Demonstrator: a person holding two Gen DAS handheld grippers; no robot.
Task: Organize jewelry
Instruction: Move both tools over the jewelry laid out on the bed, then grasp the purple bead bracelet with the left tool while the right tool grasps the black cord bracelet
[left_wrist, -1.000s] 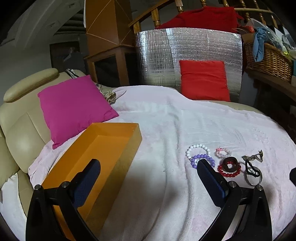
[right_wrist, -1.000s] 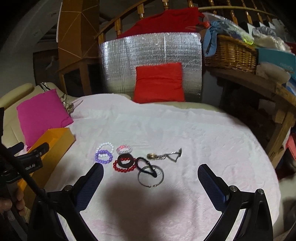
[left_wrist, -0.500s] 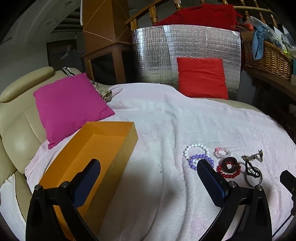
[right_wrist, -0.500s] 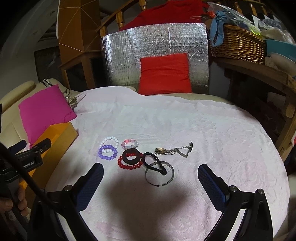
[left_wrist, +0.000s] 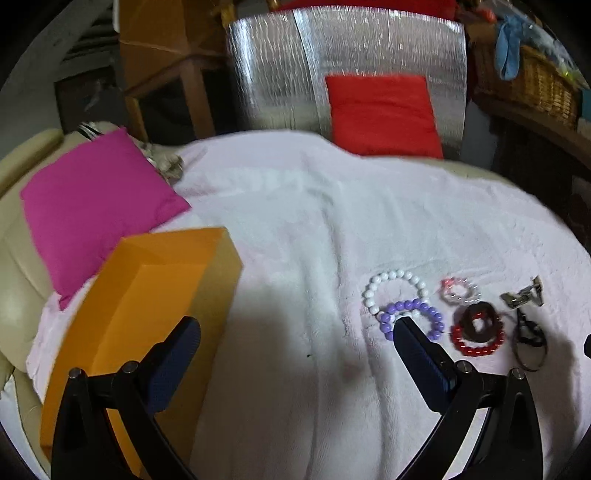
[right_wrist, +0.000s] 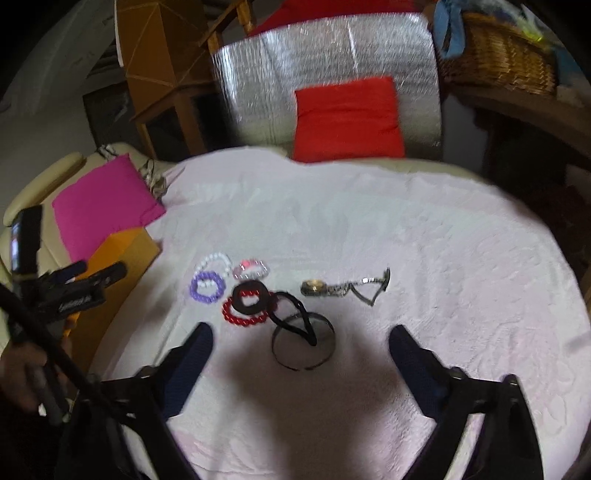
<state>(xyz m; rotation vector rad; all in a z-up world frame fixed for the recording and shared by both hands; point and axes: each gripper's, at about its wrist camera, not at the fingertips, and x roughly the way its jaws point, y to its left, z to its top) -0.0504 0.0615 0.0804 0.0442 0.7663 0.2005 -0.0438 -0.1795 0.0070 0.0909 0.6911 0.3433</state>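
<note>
Right wrist view: right gripper (right_wrist: 301, 341) hangs over the jewelry cluster at frame centre, jaws apart and just been closing, nothing pressed between them; the metal bangle (right_wrist: 303, 341) with a black hair tie (right_wrist: 295, 314) across it lies right ahead. Red bead bracelet (right_wrist: 244, 312), purple bracelet (right_wrist: 207, 288) and watch (right_wrist: 314, 287) sit beyond on the pink blanket (right_wrist: 424, 240). Left wrist view: left gripper (left_wrist: 295, 332) jaws wide apart, empty, orange box (left_wrist: 147, 295) at lower left. Step judged: approach for first pick. Next: lower and pinch the bangle rim, carry to box.
</note>
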